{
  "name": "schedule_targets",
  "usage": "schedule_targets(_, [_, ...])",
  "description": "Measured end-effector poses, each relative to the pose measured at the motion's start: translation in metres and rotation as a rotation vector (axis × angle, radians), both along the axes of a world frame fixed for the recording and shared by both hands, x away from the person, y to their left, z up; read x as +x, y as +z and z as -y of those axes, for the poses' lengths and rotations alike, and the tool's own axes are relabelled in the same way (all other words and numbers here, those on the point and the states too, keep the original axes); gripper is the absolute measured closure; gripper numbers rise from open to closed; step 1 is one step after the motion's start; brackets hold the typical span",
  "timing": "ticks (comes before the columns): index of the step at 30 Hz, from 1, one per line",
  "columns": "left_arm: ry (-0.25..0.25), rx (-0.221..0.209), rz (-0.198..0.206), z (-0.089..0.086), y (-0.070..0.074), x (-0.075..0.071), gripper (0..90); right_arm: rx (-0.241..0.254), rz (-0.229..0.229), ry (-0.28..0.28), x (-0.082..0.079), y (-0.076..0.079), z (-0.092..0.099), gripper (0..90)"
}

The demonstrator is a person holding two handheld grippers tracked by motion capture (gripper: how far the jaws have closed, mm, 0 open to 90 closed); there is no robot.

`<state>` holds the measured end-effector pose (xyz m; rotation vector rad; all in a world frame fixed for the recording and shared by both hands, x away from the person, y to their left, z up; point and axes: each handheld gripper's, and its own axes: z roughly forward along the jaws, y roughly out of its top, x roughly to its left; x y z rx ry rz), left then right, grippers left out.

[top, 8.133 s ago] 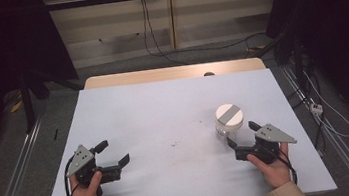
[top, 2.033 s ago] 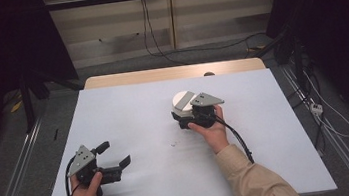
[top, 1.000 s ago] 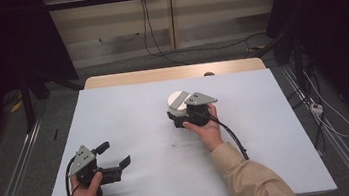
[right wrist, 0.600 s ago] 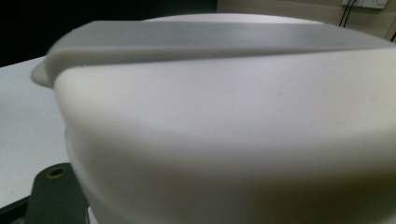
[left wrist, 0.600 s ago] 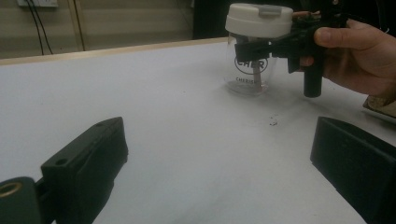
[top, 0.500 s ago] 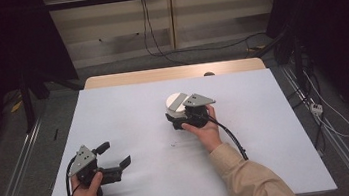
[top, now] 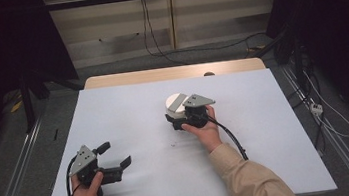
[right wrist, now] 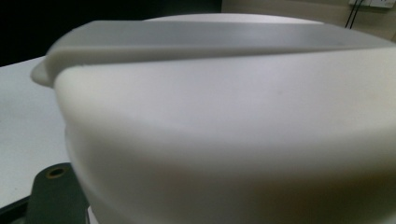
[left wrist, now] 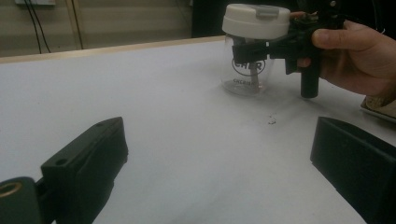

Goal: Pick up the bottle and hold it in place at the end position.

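A clear jar [top: 175,114] with a white lid [top: 175,101] and dark printed lettering stands mid-table, its base at or just above the surface. My right gripper [top: 175,119] is shut on the jar just under the lid, with one jaw on each side [left wrist: 252,49]. In the right gripper view the white lid [right wrist: 233,116] is very close, and one dark jaw shows at the lower left. My left gripper [top: 116,154] rests near the front left of the table, open, with nothing between its jaws [left wrist: 219,163].
The white tabletop [top: 128,108] has a wooden strip [top: 125,79] along its far edge, where a small dark object [top: 208,74] sits. A small dark speck [left wrist: 271,121] lies on the surface near the jar. Cables and rails run along the floor on both sides.
The right gripper has carried the jar from the right side of the table to the middle. Over the last second it drifted slightly left. The left gripper has not moved.
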<state>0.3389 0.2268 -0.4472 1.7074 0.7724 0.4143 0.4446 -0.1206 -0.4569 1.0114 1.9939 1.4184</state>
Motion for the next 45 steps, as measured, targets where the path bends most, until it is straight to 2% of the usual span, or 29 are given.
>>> schedule_targets(2, [0.005, -0.01, -0.004, 0.001, 0.001, 0.0, 3.4, -0.011, 0.001, 0.005, 0.0, 0.0, 0.0, 18.3])
schedule_targets(6, [0.006, -0.018, -0.01, 0.003, 0.001, 0.0, 3.4, 0.004, -0.008, 0.015, 0.0, -0.001, 0.003, 18.3])
schedule_targets(9, [-0.001, -0.009, -0.007, 0.006, 0.001, 0.001, 3.4, -0.018, -0.01, 0.024, -0.002, 0.0, 0.003, 18.3])
schedule_targets(17, [-0.002, -0.019, -0.003, 0.011, 0.006, 0.001, 3.2, -0.015, -0.014, 0.026, -0.002, -0.001, 0.004, 18.2])
schedule_targets(19, [-0.005, -0.031, -0.006, 0.014, 0.009, 0.002, 3.1, -0.016, -0.014, 0.024, -0.002, -0.001, 0.003, 18.3])
schedule_targets(28, [-0.017, -0.035, -0.005, 0.028, 0.017, 0.011, 3.0, -0.015, -0.016, 0.026, -0.002, -0.001, 0.004, 18.3])
schedule_targets(35, [-0.049, -0.015, -0.011, 0.045, 0.021, 0.016, 3.0, -0.013, -0.014, 0.028, -0.002, -0.002, 0.004, 18.3])
schedule_targets(45, [-0.072, -0.013, -0.024, 0.06, 0.026, 0.023, 3.2, -0.014, -0.022, 0.028, -0.001, -0.003, 0.004, 18.2])
